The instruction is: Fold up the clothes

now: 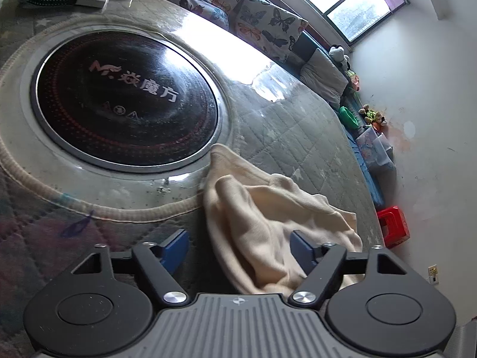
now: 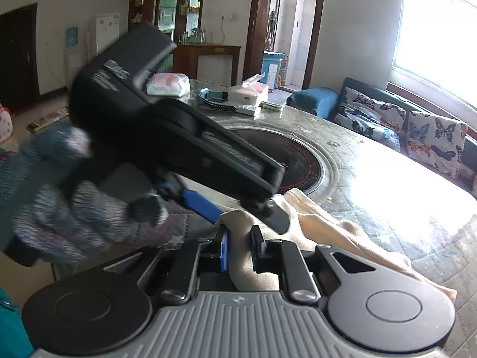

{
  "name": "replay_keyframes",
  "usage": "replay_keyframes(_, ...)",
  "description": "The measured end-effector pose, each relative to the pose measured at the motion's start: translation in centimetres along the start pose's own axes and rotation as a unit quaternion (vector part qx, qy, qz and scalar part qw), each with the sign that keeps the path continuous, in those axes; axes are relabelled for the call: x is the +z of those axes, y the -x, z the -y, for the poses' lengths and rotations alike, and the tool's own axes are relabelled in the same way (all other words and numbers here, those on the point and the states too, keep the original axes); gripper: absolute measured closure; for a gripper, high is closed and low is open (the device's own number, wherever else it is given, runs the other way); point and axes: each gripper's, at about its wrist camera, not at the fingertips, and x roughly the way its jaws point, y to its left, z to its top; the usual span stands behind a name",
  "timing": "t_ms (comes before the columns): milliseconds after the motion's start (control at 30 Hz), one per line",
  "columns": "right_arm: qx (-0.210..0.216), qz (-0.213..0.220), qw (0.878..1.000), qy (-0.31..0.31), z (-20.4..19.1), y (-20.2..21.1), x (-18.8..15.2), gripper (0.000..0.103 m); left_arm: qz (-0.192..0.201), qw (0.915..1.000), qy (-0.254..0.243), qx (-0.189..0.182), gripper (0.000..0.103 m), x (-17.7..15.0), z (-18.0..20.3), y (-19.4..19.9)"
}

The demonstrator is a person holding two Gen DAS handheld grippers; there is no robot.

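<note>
Cloth (image 1: 268, 217) — cream and crumpled — lies on the quilted table (image 1: 298, 137), bunched just beside the round black hob (image 1: 125, 95) set into the table's middle, with one corner lapping onto the hob's pale rim. Toward the table's window-side edge it trails off in loose folds.

Your left gripper (image 1: 240, 246) hangs over the cloth with its jaws wide. The cloth rises between them, but only the right blue pad (image 1: 301, 249) sits against the fabric; the left pad stands clear over bare quilt. Nothing is pinched there.

Your right gripper (image 2: 240, 246) has its jaws narrow, closed on a raised fold of the cloth (image 2: 328, 226) — the fabric stands up between the two pads and runs back under the gripper's body. From that view the left gripper (image 2: 247, 211) comes in from the left, blurred, its blue finger (image 2: 199, 204) reaching down to the same bunch of cloth, and your gloved left hand (image 2: 74, 208) wraps its handle.

At the table's far edge lie a white box (image 2: 249, 95), a teal strap (image 2: 214, 100) and a wrapped white packet (image 2: 168, 85), well apart from the cloth. Beyond the table's window-side edge runs a sofa with butterfly cushions (image 1: 268, 26), and a red stool (image 1: 393, 225) stands on the floor by the wall.
</note>
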Motion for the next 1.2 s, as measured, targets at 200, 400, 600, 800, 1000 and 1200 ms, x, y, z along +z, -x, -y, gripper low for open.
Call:
replay_keyframes(200, 0.025, 0.017, 1.0, -0.003, -0.1, 1.2, -0.6, 0.09, -0.018, 0.9996, 0.019, -0.01, 0.078, -0.2, -0.4, -1.1)
replay_keyframes(400, 0.041, 0.016, 0.999, -0.023, 0.6, 2.0, -1.4, 0.085, -0.013, 0.9998, 0.014, -0.002, 0.085, -0.4, -0.4, -1.1)
replay_keyframes(600, 0.004, 0.024, 0.996, -0.089, 3.8, 4.0, -2.8, 0.077, -0.012, 0.9999, 0.01, 0.003, 0.085, -0.4, -0.1, -1.3)
replay_keyframes(800, -0.109, 0.012, 0.98, -0.169, 9.5, 4.8, -5.3, 0.075, -0.011, 0.9999, -0.004, 0.013, 0.085, -0.4, 0.2, -1.4)
replay_keyframes(1000, -0.189, 0.001, 0.953, -0.236, 14.8, 4.8, -8.0, 0.068, -0.011, 0.9994, -0.025, 0.024, 0.085, -0.5, 0.9, -1.6)
replay_keyframes(1200, -0.181, -0.003, 0.934, -0.307, 18.5, 3.5, -9.9, 0.065, -0.011, 0.9979, -0.051, 0.039, 0.085, -0.5, 1.6, -1.9)
